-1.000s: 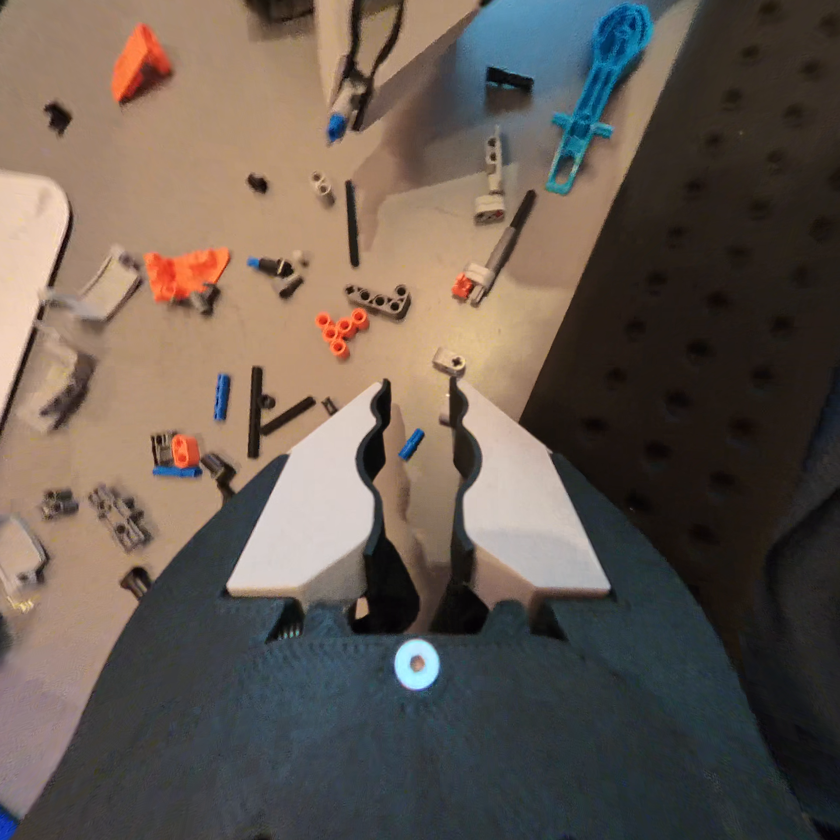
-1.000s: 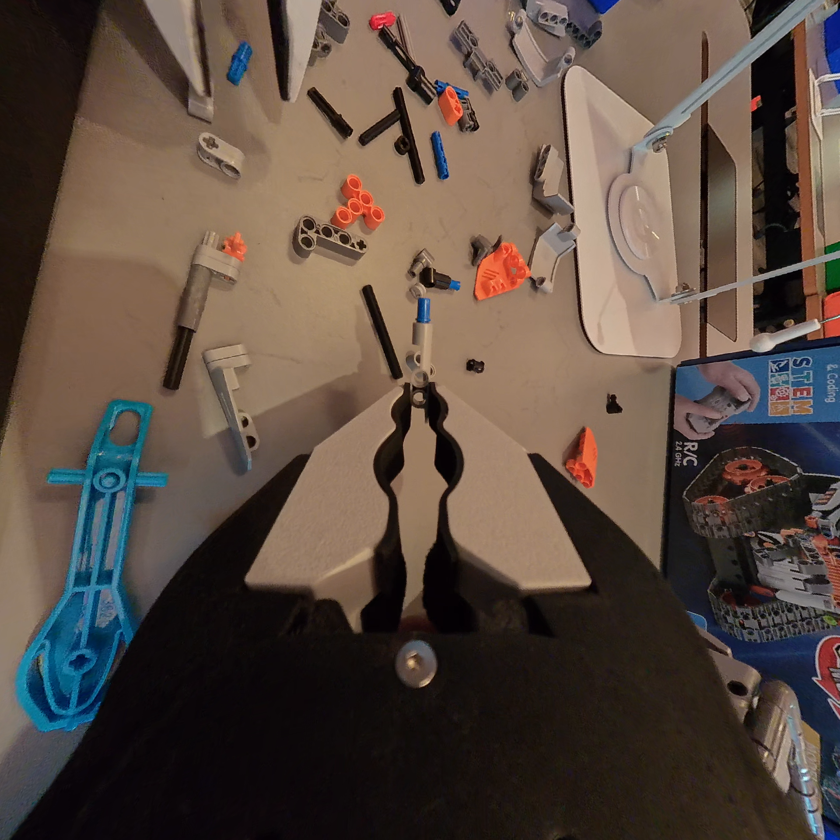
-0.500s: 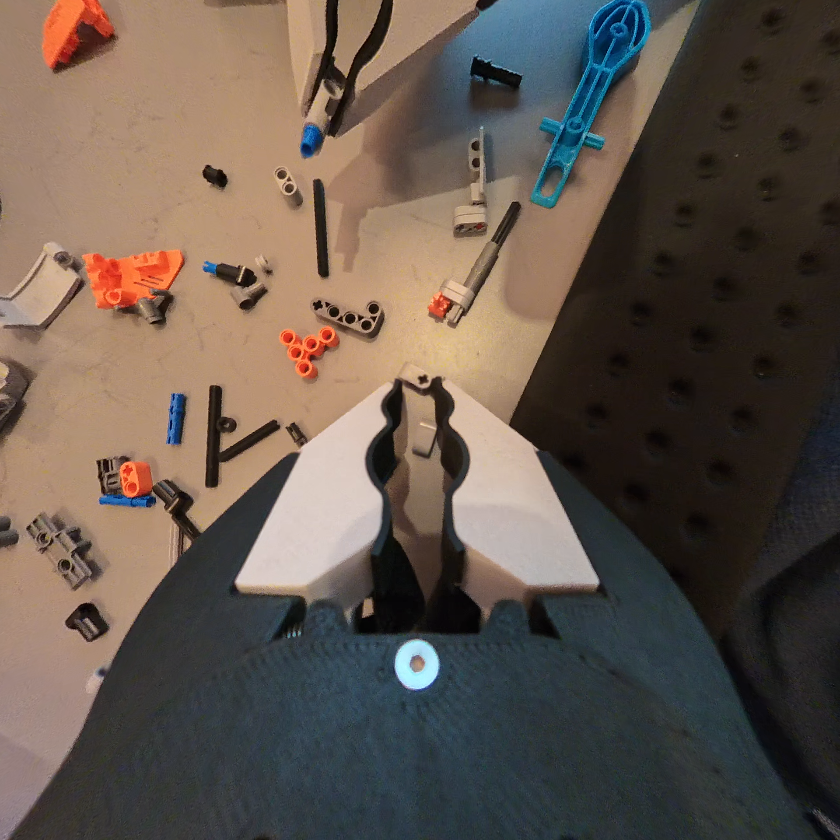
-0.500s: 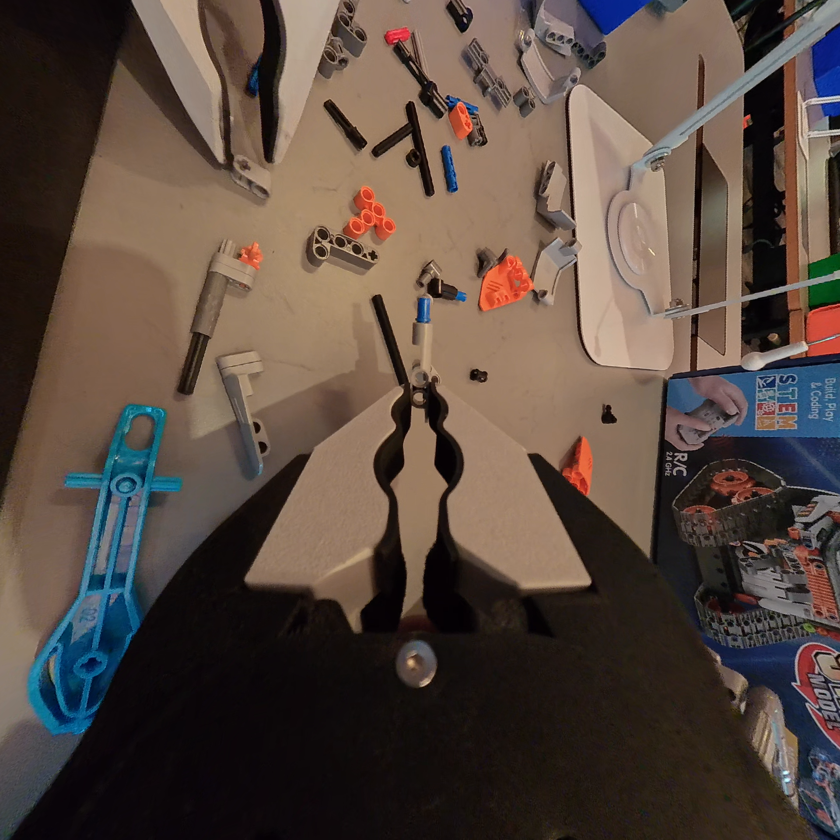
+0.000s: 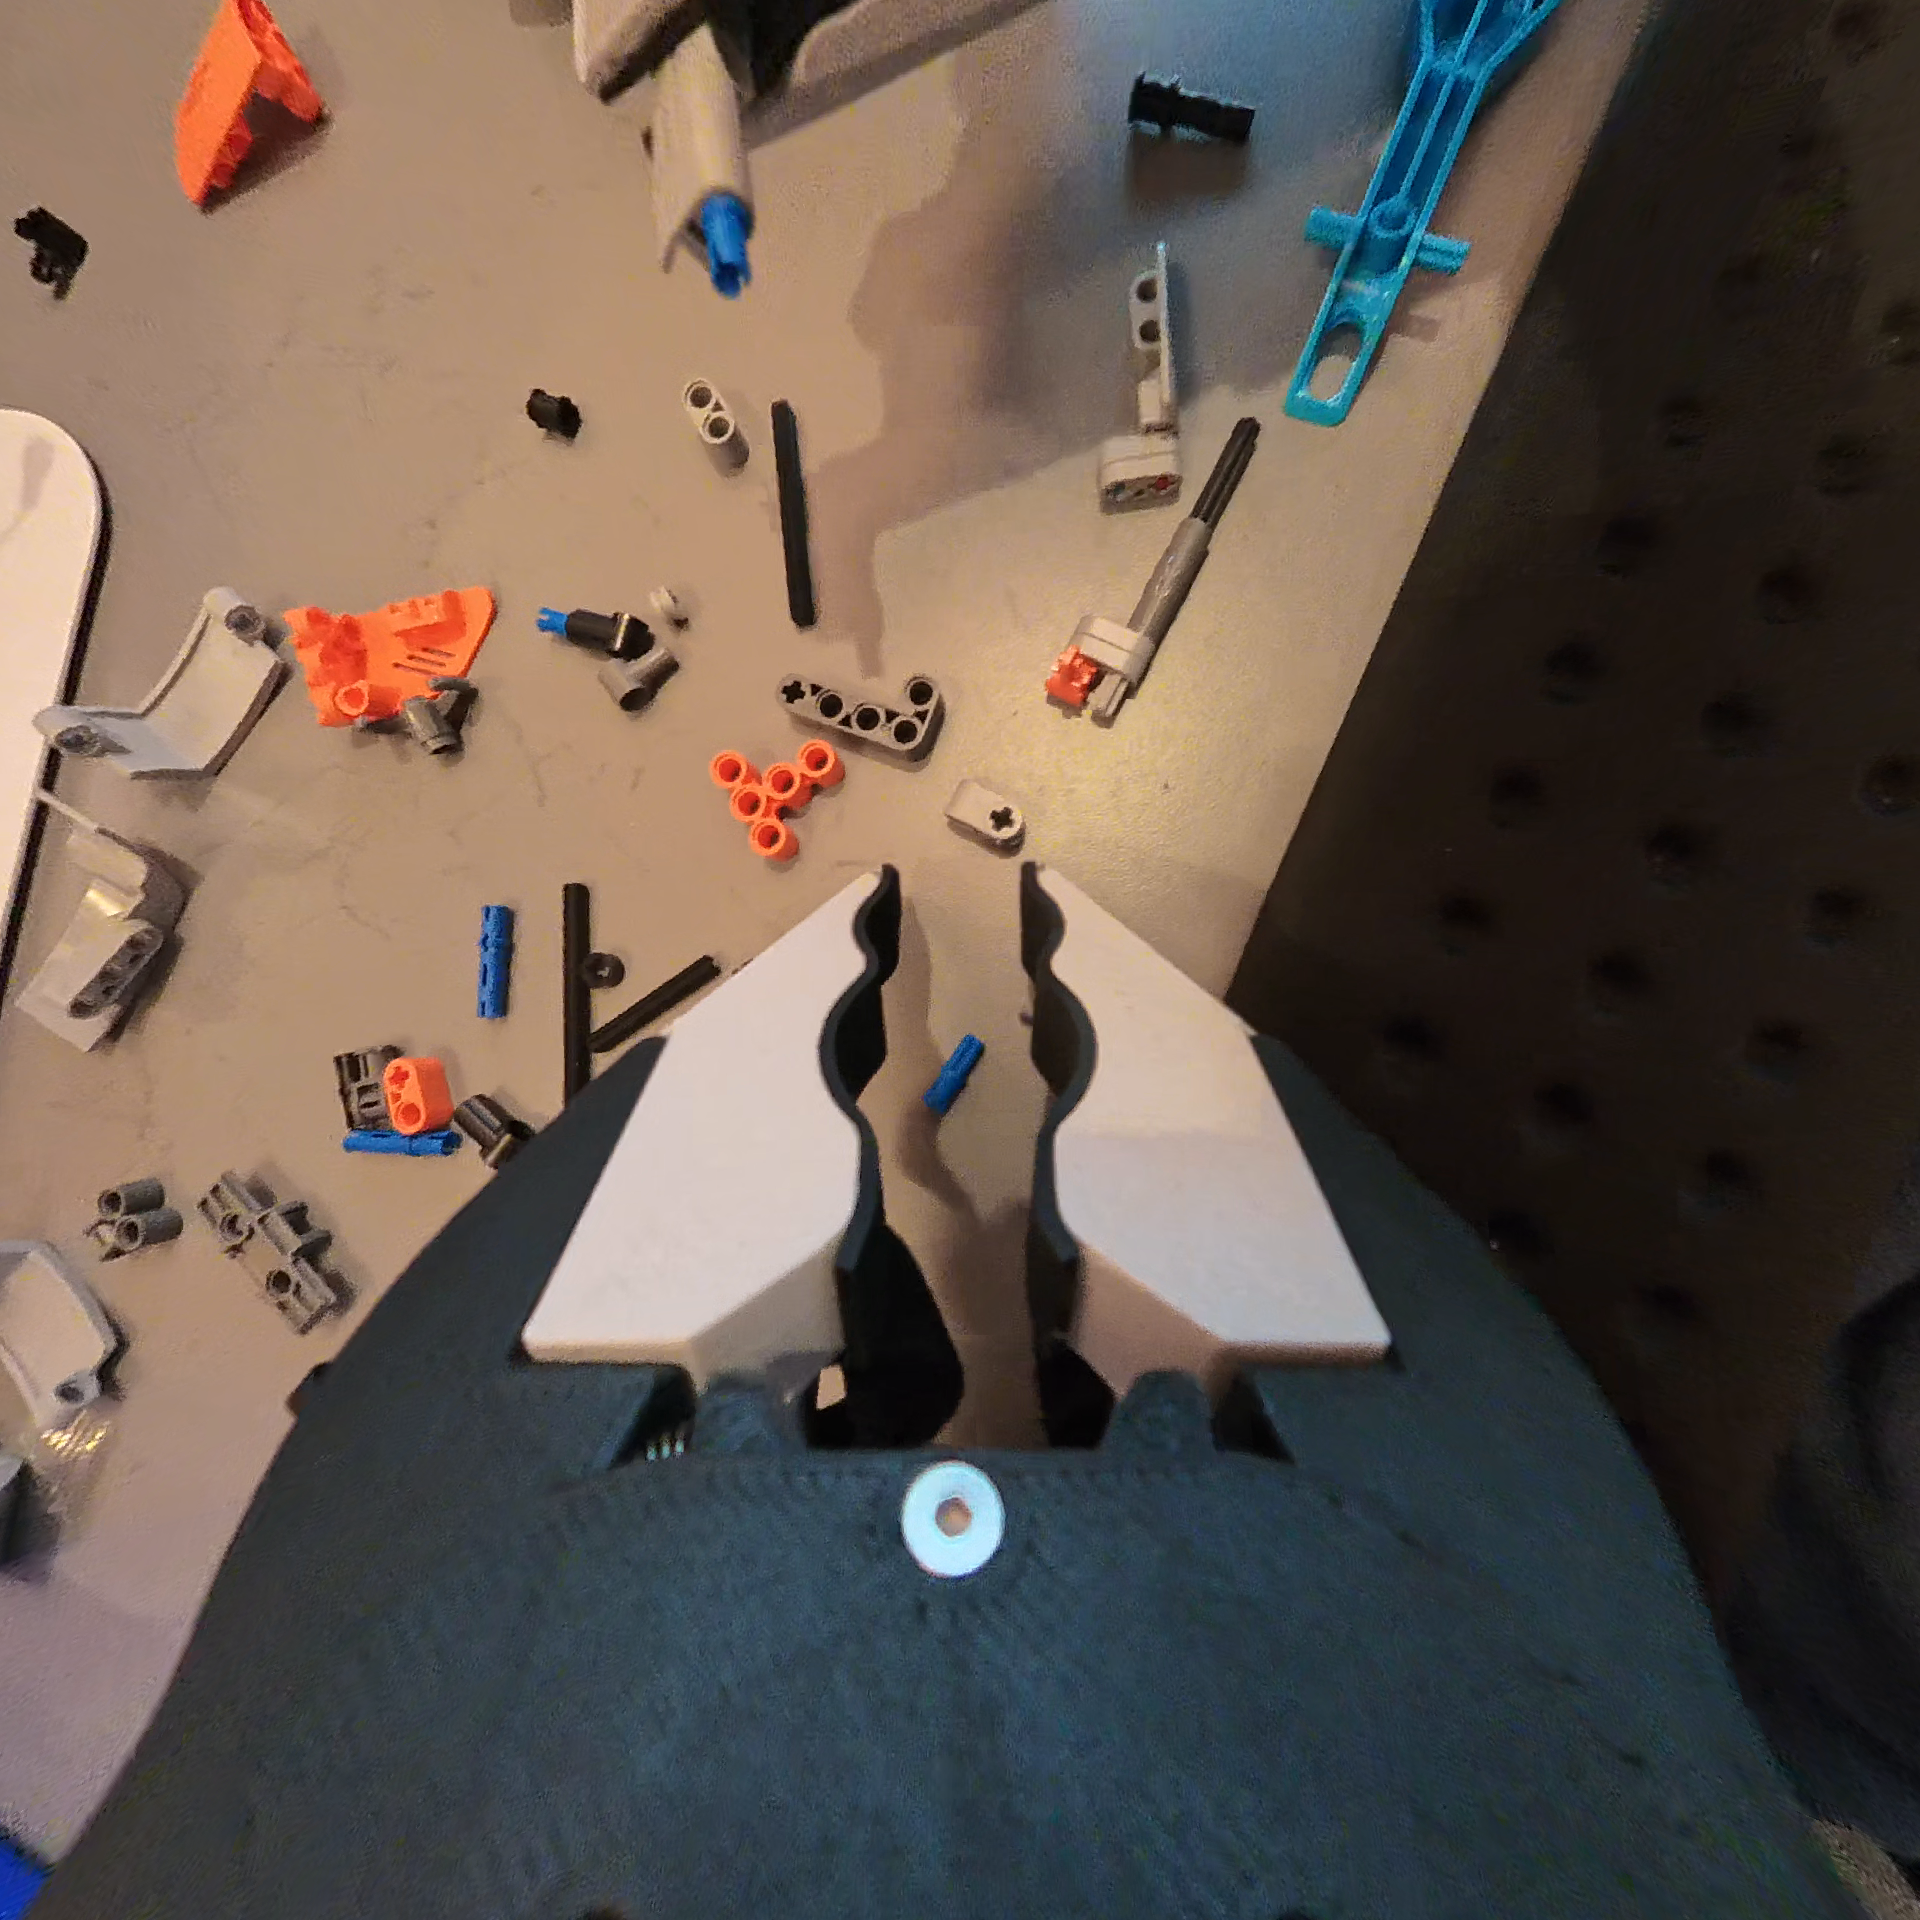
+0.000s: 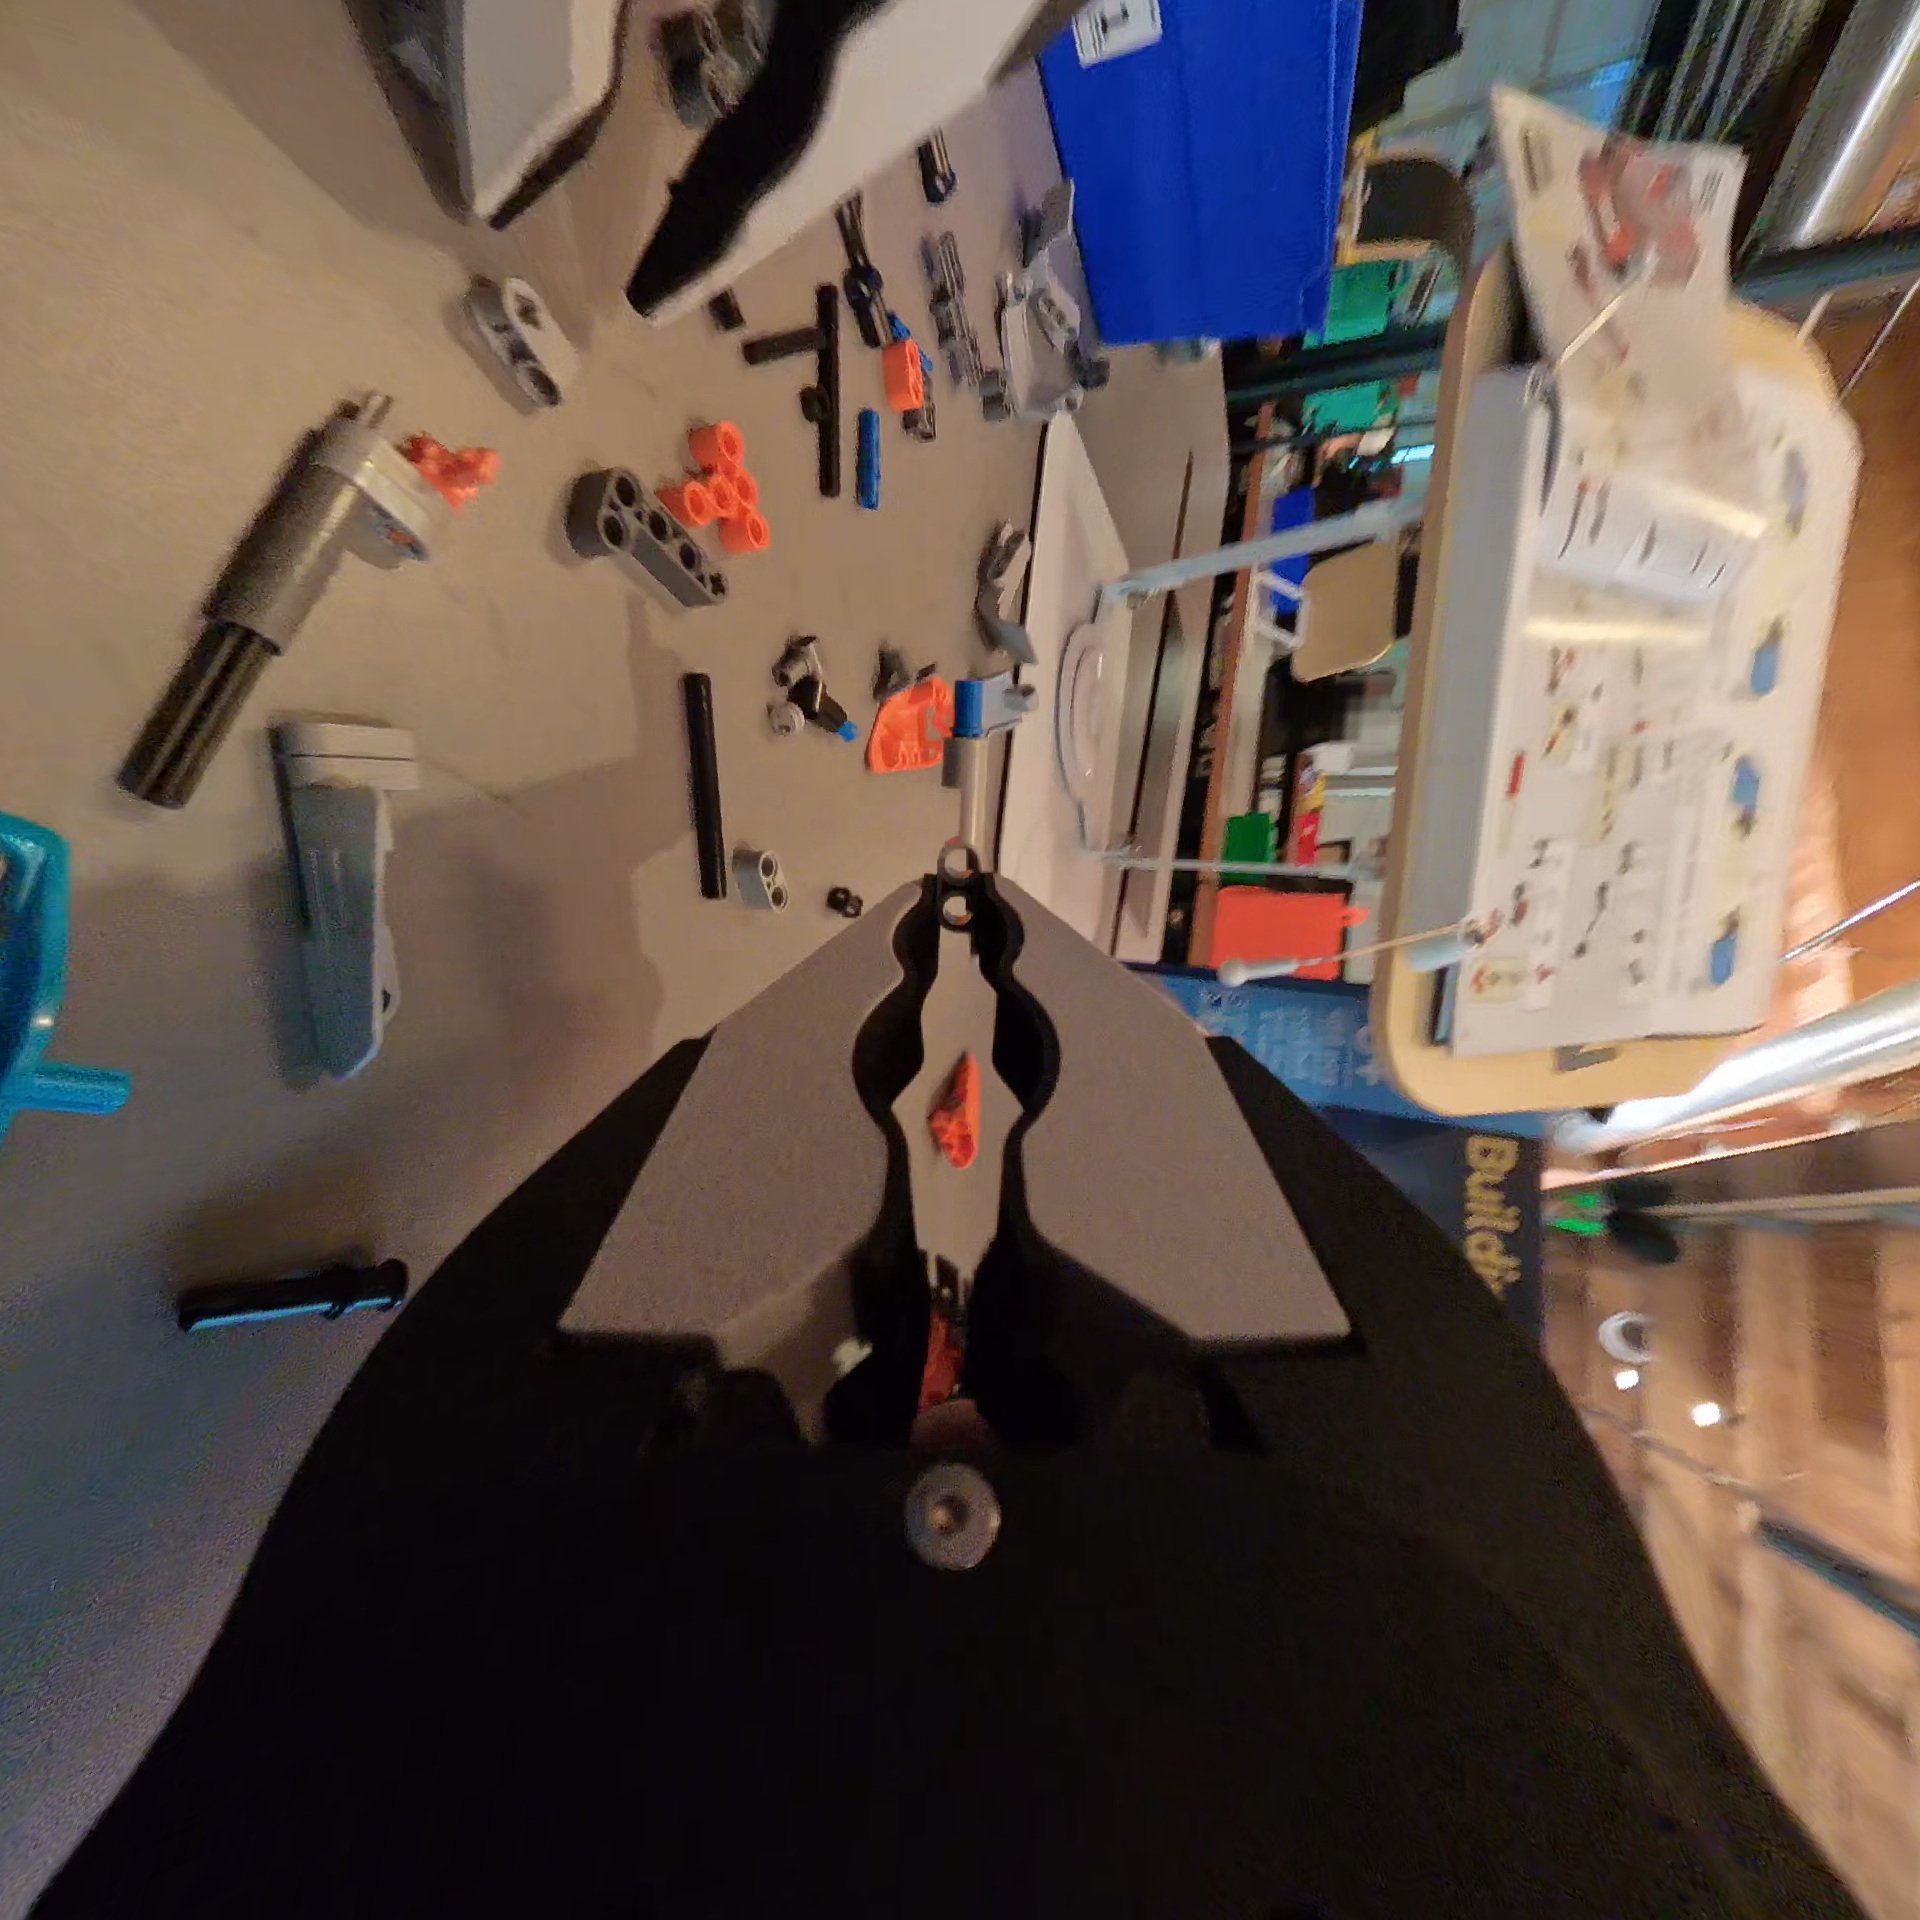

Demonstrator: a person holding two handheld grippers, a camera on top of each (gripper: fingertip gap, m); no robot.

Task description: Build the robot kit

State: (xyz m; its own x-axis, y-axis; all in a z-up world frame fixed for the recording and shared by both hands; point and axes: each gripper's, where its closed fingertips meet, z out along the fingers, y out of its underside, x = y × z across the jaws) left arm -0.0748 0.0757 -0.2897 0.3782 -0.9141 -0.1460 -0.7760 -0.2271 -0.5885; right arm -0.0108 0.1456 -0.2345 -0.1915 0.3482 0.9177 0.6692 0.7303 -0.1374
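Grey-fingered right gripper [image 6: 957, 896] pinches a slim grey plastic rod with blue pin [image 6: 968, 774].
Left gripper [image 5: 958, 883] spread, empty, over small blue plastic pin [image 5: 953, 1073] near bench [image 5: 364, 416] edge; keep grip square.

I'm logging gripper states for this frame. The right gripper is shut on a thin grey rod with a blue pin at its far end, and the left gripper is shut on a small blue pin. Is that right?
Not quite. In the left wrist view the left gripper is open, and the small blue pin lies loose on the grey table between its fingers. The right gripper is indeed shut on the thin grey rod with a blue pin at its far end.
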